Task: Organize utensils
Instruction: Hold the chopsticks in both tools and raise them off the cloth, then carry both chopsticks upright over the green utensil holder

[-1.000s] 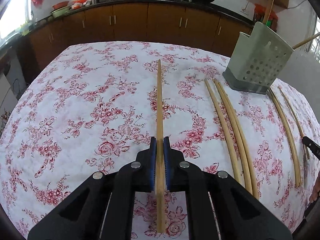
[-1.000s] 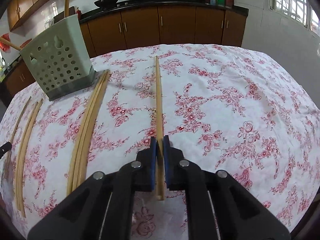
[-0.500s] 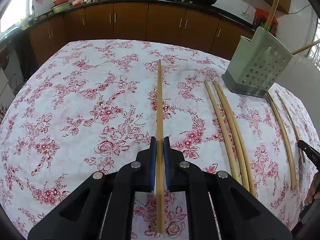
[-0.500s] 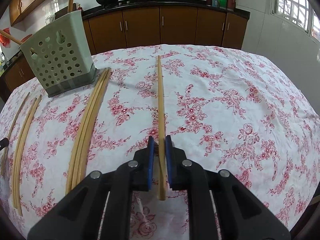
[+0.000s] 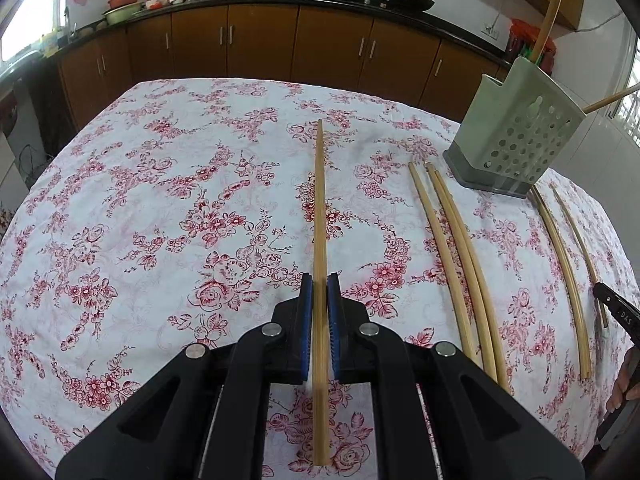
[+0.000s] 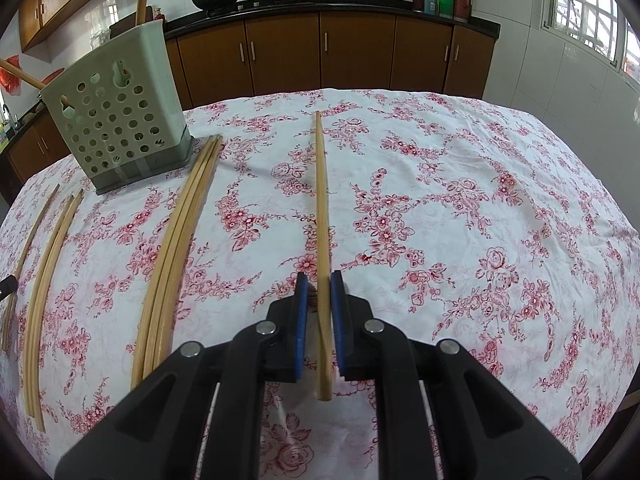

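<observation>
Floral cotton, white with red roses, covered the table (image 5: 160, 208) and filled most of both views, with brown kitchen cabinets (image 5: 260, 48) across the top of each frame. The pale green perforated utensil holder (image 5: 516, 132) stood at the upper right of the left wrist view and the upper left of the right wrist view (image 6: 116, 120); two sticks already rose out of it, so sorting appeared begun but far from finished. Three loose chopsticks (image 5: 460, 264) lay side by side right of centre in the left view, and two more (image 5: 564, 276) lay near the right edge; all were on the cloth and outside the holder.

At lower centre of the left view, the left gripper (image 5: 320, 292) had its blue pads pressed on a single chopstick (image 5: 319, 208), which ran up the middle of the frame. At lower centre of the right view, the right gripper (image 6: 319, 288) had another chopstick (image 6: 321, 208) between its pads, but a small gap showed on either side, so it looked loosely held at best.

Compared with a second earlier, the right jaws stood a little further apart and the stick between them sat slightly askew. The left grip looked unchanged. Both held sticks and the five loose ones remained to be placed.
</observation>
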Demonstrator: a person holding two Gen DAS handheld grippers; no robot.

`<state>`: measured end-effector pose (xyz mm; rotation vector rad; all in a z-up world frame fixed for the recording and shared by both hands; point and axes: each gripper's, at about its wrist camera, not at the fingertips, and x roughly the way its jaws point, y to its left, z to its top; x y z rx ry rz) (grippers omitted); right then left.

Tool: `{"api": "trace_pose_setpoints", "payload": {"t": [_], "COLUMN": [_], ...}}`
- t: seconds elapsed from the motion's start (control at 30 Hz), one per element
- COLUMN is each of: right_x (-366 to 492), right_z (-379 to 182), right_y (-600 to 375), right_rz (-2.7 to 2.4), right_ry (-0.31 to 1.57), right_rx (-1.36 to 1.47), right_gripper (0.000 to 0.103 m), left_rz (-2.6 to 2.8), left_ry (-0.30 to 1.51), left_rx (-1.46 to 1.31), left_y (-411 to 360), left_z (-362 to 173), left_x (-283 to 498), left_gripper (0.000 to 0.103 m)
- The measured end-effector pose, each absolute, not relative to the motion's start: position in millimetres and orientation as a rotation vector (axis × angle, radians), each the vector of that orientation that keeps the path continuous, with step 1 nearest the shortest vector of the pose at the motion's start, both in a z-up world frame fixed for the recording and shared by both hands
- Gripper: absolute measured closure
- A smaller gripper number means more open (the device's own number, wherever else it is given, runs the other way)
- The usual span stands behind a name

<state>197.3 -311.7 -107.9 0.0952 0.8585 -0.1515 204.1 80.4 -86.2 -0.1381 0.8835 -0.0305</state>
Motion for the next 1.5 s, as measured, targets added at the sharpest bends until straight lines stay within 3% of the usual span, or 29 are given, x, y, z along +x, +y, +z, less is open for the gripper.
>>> {"api": "trace_pose_setpoints", "payload": {"t": [1.0,1.2,1.5], "right_x": [192.2,189.5,173.4], "right_z": [-107.8,-101.8,-19.7], "right_y": [-315.5,-320.0,-317.3], "right_rz": [-0.145,-0.146,-0.14], "right_ry": [0.855,0.841,0.597], "right_rx": [0.129,0.142,0.105], "right_gripper": [0.088,0.095,0.095], "left_rz": [-0.02,-0.009,-0.033], "left_ry": [0.887,0.884,0.62], "left_rx": [-0.079,-0.008,-0.023], "left_y": [75.0,69.7,67.4], "left_z": [-85.1,-84.0,10.3], "left_x": [190.6,181.6,167.5], "left_gripper": [0.094,0.095,0.095]}}
